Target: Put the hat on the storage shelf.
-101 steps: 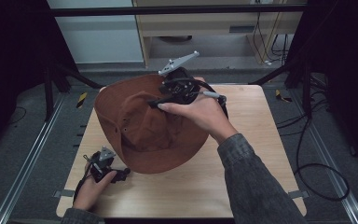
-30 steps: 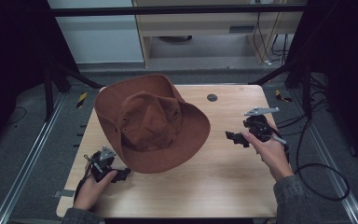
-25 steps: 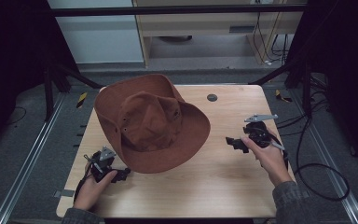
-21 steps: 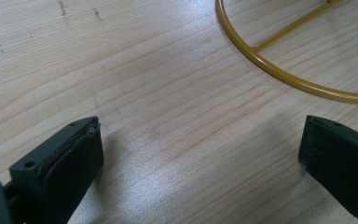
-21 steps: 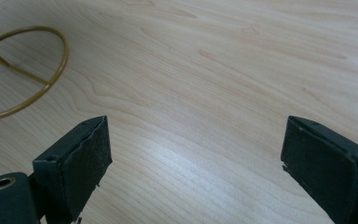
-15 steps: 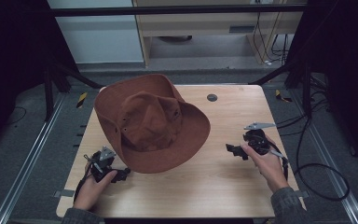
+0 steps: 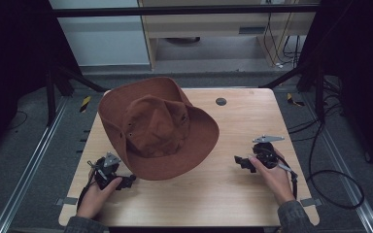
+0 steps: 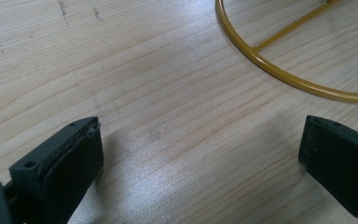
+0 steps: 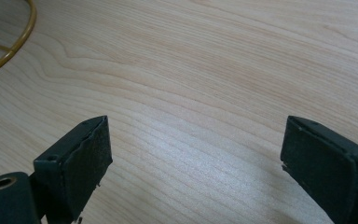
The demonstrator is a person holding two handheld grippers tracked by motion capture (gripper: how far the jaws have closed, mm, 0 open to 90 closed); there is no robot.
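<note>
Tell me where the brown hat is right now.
In the high view the brown hat sits on the left-centre of the wooden table, just beyond the left gripper and well left of the right gripper.

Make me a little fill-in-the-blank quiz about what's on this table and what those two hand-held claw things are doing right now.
1. The big item on the wooden table is a brown ____.
2. Both the left gripper and the right gripper have their jaws ____.
3. The thin ring lying on the wood is ____ in colour.
4. The hat lies nearer the person's ____ hand.

Missing words: hat; open; yellow; left
</note>
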